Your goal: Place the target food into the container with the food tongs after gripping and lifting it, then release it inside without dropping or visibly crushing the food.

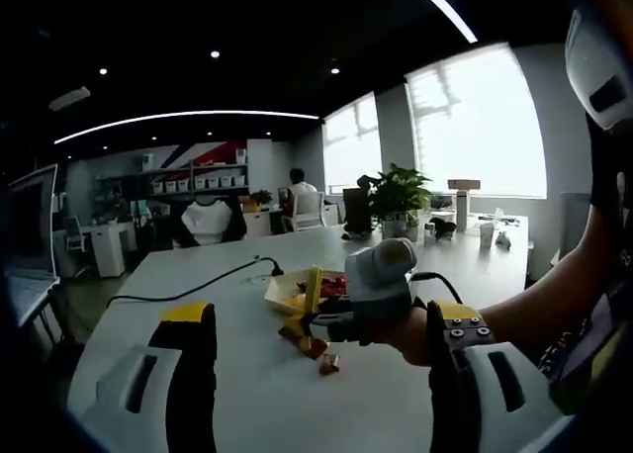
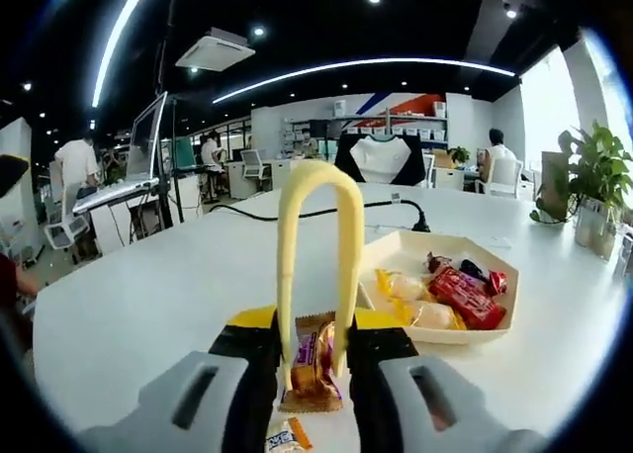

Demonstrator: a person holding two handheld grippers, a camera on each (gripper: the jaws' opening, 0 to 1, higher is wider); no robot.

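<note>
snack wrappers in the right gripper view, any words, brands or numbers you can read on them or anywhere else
None can be read.
Brown and purple snack packet held in the yellow food tongs: print blurred.
Red wrapped snacks in the cream tray: print too small.
Blue and orange wrapper on the white table: blurred.

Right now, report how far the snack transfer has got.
Done: several wrapped snacks already lie in the cream tray. In hand: the right claw is shut on the yellow tongs, whose tips straddle a wrapped snack on the white table. Left: lift it, carry it to the tray and release. More wrappers wait beside the tray.
</note>
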